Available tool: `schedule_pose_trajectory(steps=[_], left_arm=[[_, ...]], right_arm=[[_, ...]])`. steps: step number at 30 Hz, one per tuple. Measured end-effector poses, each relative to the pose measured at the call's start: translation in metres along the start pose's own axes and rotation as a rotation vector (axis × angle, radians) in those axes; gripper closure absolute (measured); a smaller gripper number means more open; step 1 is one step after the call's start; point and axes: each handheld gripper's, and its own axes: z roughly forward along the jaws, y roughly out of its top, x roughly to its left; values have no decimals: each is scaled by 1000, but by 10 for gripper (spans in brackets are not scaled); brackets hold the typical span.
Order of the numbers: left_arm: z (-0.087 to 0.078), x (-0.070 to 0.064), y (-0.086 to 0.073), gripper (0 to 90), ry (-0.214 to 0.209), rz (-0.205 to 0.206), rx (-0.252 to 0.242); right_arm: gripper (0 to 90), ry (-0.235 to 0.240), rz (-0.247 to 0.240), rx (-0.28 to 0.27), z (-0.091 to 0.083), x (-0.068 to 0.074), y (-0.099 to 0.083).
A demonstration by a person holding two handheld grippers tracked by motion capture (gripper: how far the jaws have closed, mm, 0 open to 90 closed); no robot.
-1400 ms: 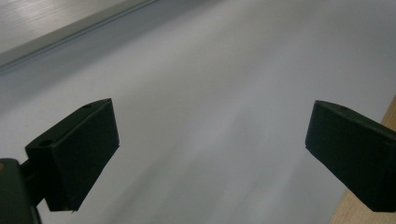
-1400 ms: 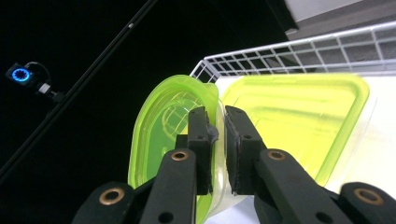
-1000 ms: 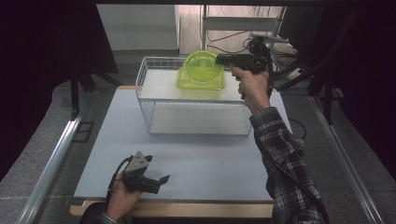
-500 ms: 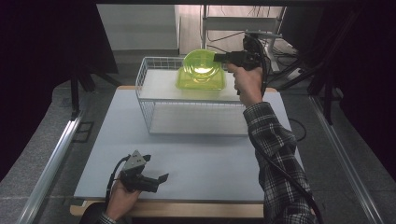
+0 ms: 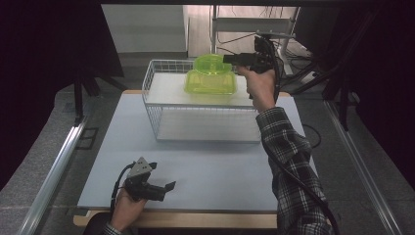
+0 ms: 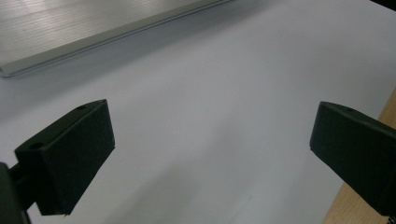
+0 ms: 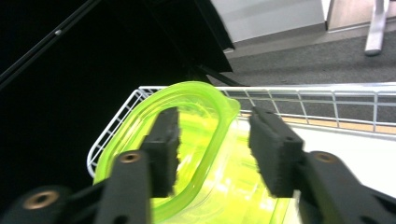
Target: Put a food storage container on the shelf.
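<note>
A translucent lime-green container point(image 5: 210, 81) sits on the white top panel of a white wire basket point(image 5: 205, 125) at the back of the table. My right gripper point(image 5: 226, 59) reaches in from the right at its rim. In the right gripper view the container point(image 7: 205, 186) lies between the jaws, one inside and one outside the rim, with small gaps showing, so this gripper point(image 7: 212, 140) is open. My left gripper point(image 5: 169, 187) rests low near the table's front edge, and in its own view it point(image 6: 210, 149) is open wide over bare white mat.
A white mat point(image 5: 220, 171) covers the table, with a wooden edge point(image 5: 195, 219) at the front. An aluminium rail point(image 5: 54, 171) runs along the left side. Cables and a stand point(image 5: 254, 24) lie behind the basket.
The green container has come down a little and turned from tilted towards the camera to more level on the basket. The left gripper has stayed in place.
</note>
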Motion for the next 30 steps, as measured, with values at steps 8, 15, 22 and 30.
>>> schedule_pose_trajectory(steps=[8, 15, 22, 30], left_arm=[[3, -2, 0, 4, 6, 11, 29], [3, -2, 0, 5, 6, 8, 33], [3, -2, 0, 5, 10, 12, 36], [4, -2, 0, 4, 10, 13, 39]], right_arm=[[318, 23, -82, 30, -9, 2, -6], [234, 17, -164, 39, -16, 2, -17], [153, 12, -231, 44, -21, -1, -30], [109, 1, -280, 35, -28, -2, -41]])
